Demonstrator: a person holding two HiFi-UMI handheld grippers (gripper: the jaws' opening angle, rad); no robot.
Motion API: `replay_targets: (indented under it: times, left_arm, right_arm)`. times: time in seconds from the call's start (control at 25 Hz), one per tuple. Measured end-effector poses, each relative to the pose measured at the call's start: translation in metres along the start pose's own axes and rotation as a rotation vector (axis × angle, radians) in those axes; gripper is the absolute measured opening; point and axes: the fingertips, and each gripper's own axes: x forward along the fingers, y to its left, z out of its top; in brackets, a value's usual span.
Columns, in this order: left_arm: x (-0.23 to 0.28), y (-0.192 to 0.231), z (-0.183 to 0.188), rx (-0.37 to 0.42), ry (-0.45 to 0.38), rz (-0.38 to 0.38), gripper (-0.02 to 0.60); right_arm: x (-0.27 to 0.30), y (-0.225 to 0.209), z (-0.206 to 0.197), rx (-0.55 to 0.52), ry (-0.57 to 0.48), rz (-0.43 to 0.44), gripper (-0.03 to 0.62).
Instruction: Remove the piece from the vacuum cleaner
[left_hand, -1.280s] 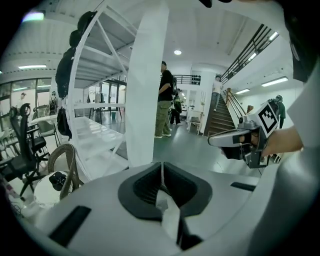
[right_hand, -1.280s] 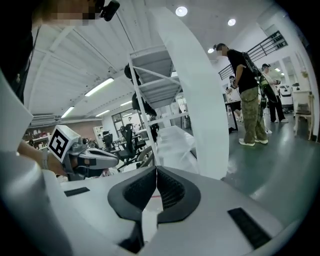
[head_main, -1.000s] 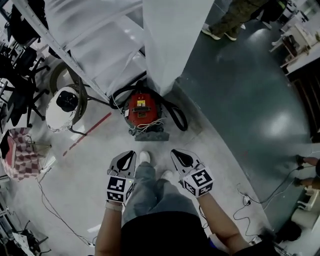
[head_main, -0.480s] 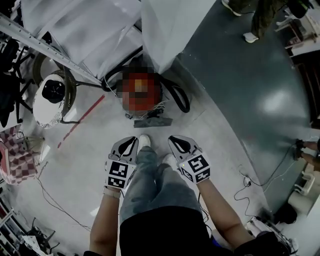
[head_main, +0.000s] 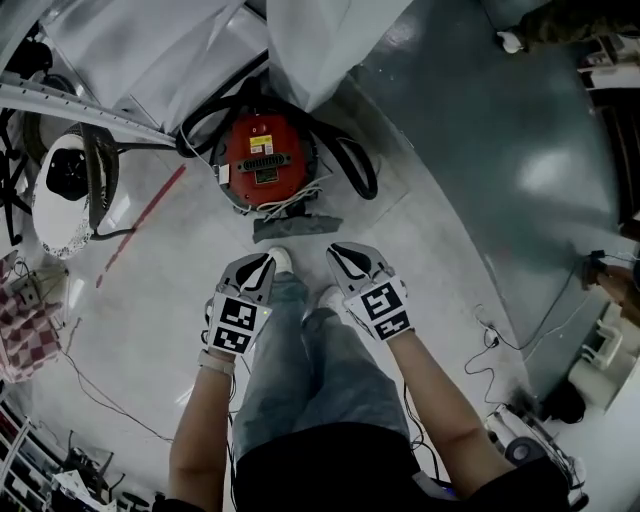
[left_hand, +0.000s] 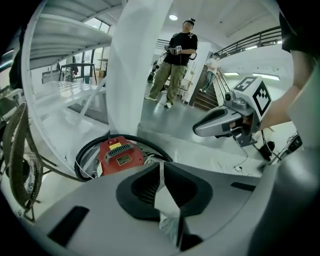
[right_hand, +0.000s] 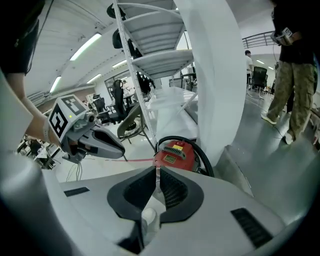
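Note:
A red vacuum cleaner (head_main: 263, 162) stands on the floor at the foot of a white pillar, ringed by its black hose (head_main: 358, 180); a grey floor nozzle (head_main: 295, 226) lies in front of it. It also shows as the red vacuum cleaner (left_hand: 118, 154) in the left gripper view and the red vacuum cleaner (right_hand: 175, 153) in the right gripper view. My left gripper (head_main: 262, 262) and right gripper (head_main: 337, 250) hover side by side just short of the nozzle, above the person's feet. Both are shut and hold nothing.
A white pillar (head_main: 320, 40) and a metal shelf frame (head_main: 80, 105) rise behind the vacuum. A white round fan-like unit (head_main: 62, 200) stands at left. Cables (head_main: 520, 330) trail over the floor at right. A standing person (left_hand: 175, 65) is farther off.
The view has closed in on the vacuum: it sits nearer and lower in the head view. Both grippers have moved forward toward the nozzle, still shut.

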Motion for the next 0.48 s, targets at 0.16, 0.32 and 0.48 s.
replay_targets:
  times: [0.16, 0.32, 0.48]
  left_arm:
    - [0.035, 0.017, -0.015, -0.009, 0.035, -0.025, 0.021]
    - [0.072, 0.031, -0.029, -0.032, 0.05, -0.043, 0.03]
    - [0.107, 0.037, -0.053, -0.034, 0.08, -0.069, 0.049]
  right_arm:
    - [0.036, -0.015, -0.019, -0.003, 0.042, 0.007, 0.035]
    - [0.071, -0.031, -0.038, -0.008, 0.075, 0.02, 0.042]
    - [0.105, -0.041, -0.062, -0.022, 0.113, 0.038, 0.064]
